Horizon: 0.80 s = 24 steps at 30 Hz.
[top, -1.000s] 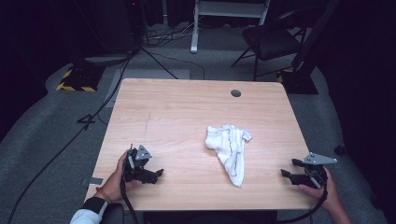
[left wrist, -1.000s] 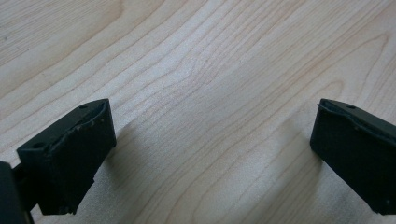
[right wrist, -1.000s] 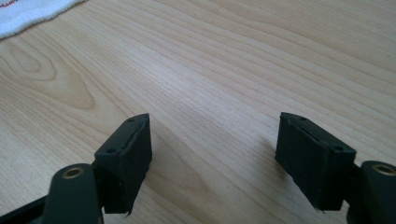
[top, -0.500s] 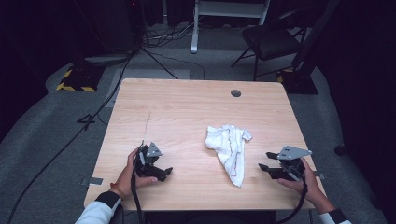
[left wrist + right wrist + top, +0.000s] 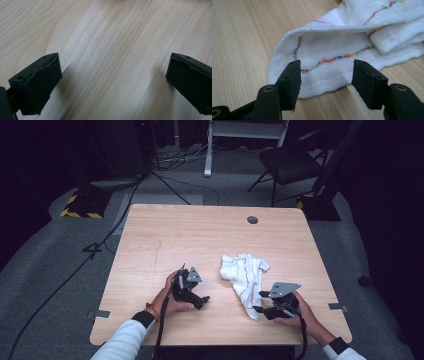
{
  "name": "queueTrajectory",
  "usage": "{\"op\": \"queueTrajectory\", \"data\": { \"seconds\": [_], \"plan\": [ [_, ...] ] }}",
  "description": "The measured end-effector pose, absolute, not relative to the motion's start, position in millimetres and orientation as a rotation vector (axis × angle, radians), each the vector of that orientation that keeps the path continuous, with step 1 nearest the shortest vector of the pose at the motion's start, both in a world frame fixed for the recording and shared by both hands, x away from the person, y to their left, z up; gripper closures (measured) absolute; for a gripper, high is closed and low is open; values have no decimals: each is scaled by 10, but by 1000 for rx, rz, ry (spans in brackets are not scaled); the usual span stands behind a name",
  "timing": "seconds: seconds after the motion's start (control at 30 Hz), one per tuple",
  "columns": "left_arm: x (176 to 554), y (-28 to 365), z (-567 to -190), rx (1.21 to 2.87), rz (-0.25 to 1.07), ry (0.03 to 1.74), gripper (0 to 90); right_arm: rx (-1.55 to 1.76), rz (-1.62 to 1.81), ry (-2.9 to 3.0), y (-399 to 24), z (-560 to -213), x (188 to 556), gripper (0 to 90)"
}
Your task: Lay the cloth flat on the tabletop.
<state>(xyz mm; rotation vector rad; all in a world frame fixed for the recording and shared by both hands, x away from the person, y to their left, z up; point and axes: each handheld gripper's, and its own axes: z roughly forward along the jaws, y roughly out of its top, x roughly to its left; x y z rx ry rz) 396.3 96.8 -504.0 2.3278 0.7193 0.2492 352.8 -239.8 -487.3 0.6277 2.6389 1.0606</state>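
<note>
On the wooden surface point(image 5: 200, 235), right of centre: one white cloth point(image 5: 245, 275), crumpled in a loose heap, with wavy multicoloured stitching across it and a narrow end trailing toward the person's side.

Right tool point(image 5: 260, 302): held low at that near end of the cloth. In the right gripper view the jaws stand well apart on either side of the hemmed edge point(image 5: 324, 85), with nothing between them gripped; the cloth lies flat beneath and just beyond the tips.

Left tool point(image 5: 202, 299): on the bare surface, left of the cloth and apart from it. In the left gripper view its jaws are wide open over plain wood grain, holding nothing.

Status, as judged: work on the cloth is at its outset. Approach by the right tool is made; no grasp is taken yet. The cloth is neither lifted, spread nor folded. Left to do: close on the near edge, bring the left tool to the cloth, and carry out whatever handling follows.
</note>
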Motion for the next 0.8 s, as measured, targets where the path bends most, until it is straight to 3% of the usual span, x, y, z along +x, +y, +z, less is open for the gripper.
{"op": "queueTrajectory", "data": {
  "seconds": [0.2,0.23,0.27,0.3,0.33,0.4,0.43,0.63,0.67,0.73,0.8],
  "plan": [
    [4064,775,-5026,2329,245,713,14,630,1060,2660,-2392,-4927,3539,442],
    [4086,748,-5005,2329,247,720,62,632,1063,2662,-2397,-4928,3540,454],
    [4112,724,-4979,2322,247,732,237,639,1073,2665,-2410,-4931,3544,486],
    [4134,706,-4959,2313,235,738,237,639,1073,2665,-2410,-4931,3544,486],
    [4174,675,-4931,2290,207,736,160,638,1074,2664,-2416,-4929,3543,504],
    [4217,605,-4878,2277,205,711,143,639,1065,2660,-2427,-4922,3538,553],
    [4225,564,-4848,2271,233,694,206,639,1063,2659,-2436,-4919,3534,570],
    [4338,348,-4711,2218,288,634,209,617,1054,2661,-2476,-4909,3516,716],
    [4372,312,-4708,2201,279,629,226,612,1051,2660,-2477,-4908,3514,729],
    [4428,261,-4721,2212,257,593,366,604,1028,2651,-2490,-4901,3508,785],
    [4478,232,-4757,2224,241,575,395,607,1022,2648,-2497,-4899,3508,794]
  ]
}}
